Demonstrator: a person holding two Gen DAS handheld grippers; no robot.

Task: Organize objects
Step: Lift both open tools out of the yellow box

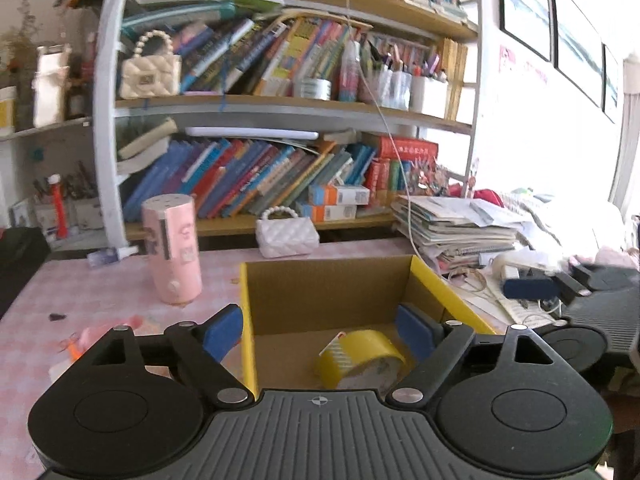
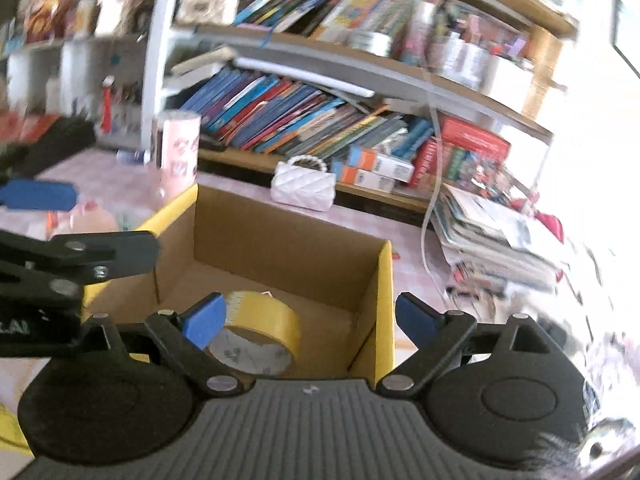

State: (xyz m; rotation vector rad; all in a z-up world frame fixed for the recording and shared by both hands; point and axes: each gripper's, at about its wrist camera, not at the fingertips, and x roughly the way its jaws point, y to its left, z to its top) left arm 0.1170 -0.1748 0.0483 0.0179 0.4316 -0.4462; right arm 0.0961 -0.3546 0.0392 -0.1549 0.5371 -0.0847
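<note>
nearest the left wrist camera, the left gripper [image 1: 319,334] stands with its blue pads spread wide and nothing between them that they press on. just past it, a roll of yellow packing tape [image 1: 360,356] lies on the floor of an open cardboard box [image 1: 328,280] with yellow edges, free of either tool. the right gripper [image 2: 311,318] is likewise spread apart and empty, one pad over the box and the other outside its right wall; the same tape roll [image 2: 260,332] shows below its left pad, resting on the box floor.

judged from this, the tape has been put away and both grippers are free, so the step in hand looks like the end of one placement. the next move would call for picking another loose item from the pink checked tabletop [image 1: 100,288] and carrying it to the box.

the box walls rise on all sides, so a gripper must lift above the rim before travelling sideways. left of the box stands a pink cylindrical container [image 1: 172,248], near enough to be knocked by a leftward swing. behind the box sits a small white quilted handbag [image 1: 287,236]. to the right, a stack of papers and magazines [image 1: 456,228] crowds the table edge. farthest back, a packed bookshelf [image 1: 280,96] closes off the rear. open room lies mainly above the box and over the tabletop at front left.
</note>
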